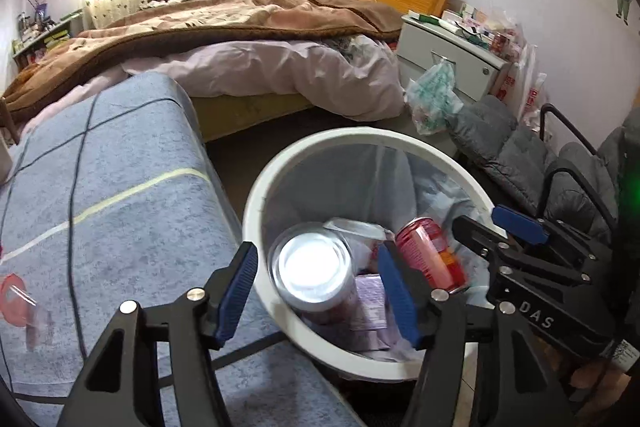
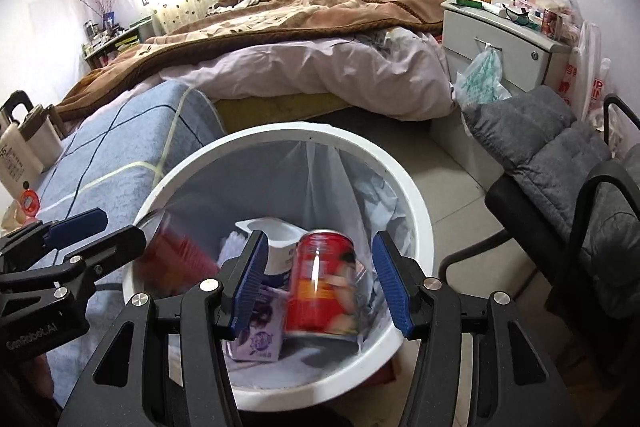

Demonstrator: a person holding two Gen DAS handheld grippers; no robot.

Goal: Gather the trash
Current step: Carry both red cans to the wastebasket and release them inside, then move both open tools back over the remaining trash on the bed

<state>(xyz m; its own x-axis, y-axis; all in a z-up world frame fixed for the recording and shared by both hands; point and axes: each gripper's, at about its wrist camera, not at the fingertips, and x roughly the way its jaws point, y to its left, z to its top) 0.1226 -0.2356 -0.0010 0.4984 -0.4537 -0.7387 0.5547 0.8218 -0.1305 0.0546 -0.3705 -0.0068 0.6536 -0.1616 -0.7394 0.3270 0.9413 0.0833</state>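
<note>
Tongs on both sides hanging spread and empty over the white trash bin (image 1: pixel 256 195), pinching nothing. Left tongs (image 1: pixel 318 291) hovering above a blurred clear plastic cup (image 1: pixel 310 265), apparently caught mid-drop just inside the near rim. Right tongs (image 2: pixel 318 281) poised above a red drink can (image 2: pixel 322 287), also motion-blurred, tumbling beside a white yogurt pot (image 2: pixel 276 239) and a purple carton (image 2: pixel 260 327) already lying on the bin's thin liner bag (image 2: pixel 320 179). Bin standing on the floor, just beside a blue-covered tabletop (image 1: pixel 100 207) with more red-and-clear litter (image 1: pixel 16 301) waiting at its left edge.

For doing this release well: keeping both tongs fully spread until each piece is clear of the pads, staying centred over the opening rather than the rim, lifting straight up afterward without snagging the liner, then swinging the left tongs toward the litter remaining on the tabletop.
</note>
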